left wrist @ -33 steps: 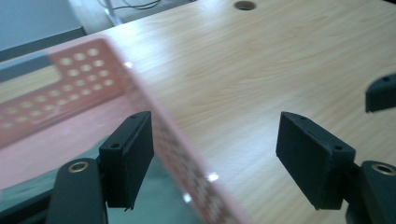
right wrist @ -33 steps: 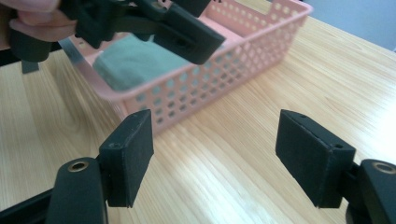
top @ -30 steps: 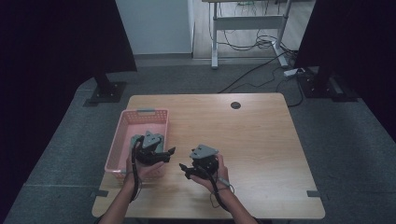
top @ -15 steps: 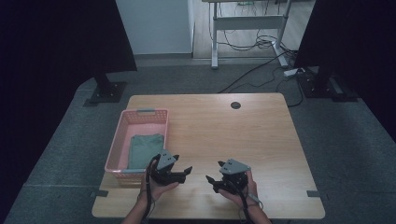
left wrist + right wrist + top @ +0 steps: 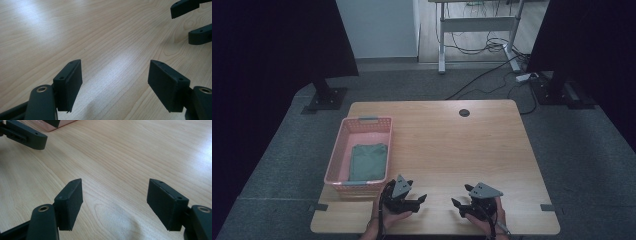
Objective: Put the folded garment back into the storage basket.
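A: Where are the two grippers sitting in the high view?

B: Both are low in the frame, near the front edge of the tabletop [image 5: 492, 150]. The left gripper [image 5: 421, 198] is sitting at lower centre-left, just below the basket [image 5: 343, 150], and the right gripper [image 5: 456, 203] is at lower centre-right. Their tips are pointing toward each other, with bare wood lying between them.

A: Are they holding anything?

B: No. In the left gripper view, the left gripper [image 5: 115, 77] is standing wide, with nothing but wood grain showing between the jaws. In the right gripper view, the right gripper [image 5: 115, 198] is standing equally wide, also over bare wood.

A: Is either one showing the other?

B: Yes. The right gripper's jaws are poking in at the upper right of the left gripper view, and the left one is showing at the upper left of the right gripper view, beside a pink corner of the basket.

A: And the cloth?

B: The green cloth [image 5: 368, 161] is lying folded inside the basket, at left of centre in the high view, apart from both grippers.
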The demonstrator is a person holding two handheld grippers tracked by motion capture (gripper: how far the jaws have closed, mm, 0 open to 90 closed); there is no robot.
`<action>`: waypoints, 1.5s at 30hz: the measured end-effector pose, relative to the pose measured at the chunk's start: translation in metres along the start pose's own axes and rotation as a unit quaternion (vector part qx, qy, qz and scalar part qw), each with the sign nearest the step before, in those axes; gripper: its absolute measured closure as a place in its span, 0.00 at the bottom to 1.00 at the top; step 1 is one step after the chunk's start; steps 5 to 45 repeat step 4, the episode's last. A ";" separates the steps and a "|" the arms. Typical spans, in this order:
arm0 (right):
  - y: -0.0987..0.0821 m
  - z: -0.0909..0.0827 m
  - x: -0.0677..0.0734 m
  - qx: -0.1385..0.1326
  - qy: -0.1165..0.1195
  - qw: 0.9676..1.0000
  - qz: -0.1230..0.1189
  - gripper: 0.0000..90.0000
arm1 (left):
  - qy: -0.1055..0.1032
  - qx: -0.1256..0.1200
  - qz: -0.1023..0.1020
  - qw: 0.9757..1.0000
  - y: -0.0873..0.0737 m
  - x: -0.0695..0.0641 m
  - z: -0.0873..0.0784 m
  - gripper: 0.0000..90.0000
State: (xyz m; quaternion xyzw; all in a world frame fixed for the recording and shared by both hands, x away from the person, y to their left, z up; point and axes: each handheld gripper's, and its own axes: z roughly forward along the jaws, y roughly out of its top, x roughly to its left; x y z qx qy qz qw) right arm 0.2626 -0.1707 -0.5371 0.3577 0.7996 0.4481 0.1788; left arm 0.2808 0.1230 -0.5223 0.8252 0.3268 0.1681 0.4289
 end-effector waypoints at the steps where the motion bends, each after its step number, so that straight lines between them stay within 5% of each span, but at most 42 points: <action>1: -0.001 -0.001 -0.001 0.000 0.001 1.000 0.000 0.32 | 0.000 -0.001 -0.002 1.000 -0.001 0.000 0.000 0.30; 45: -0.002 -0.001 -0.001 0.001 0.006 1.000 0.003 0.31 | 0.001 0.001 -0.003 1.000 -0.003 0.001 0.001 0.29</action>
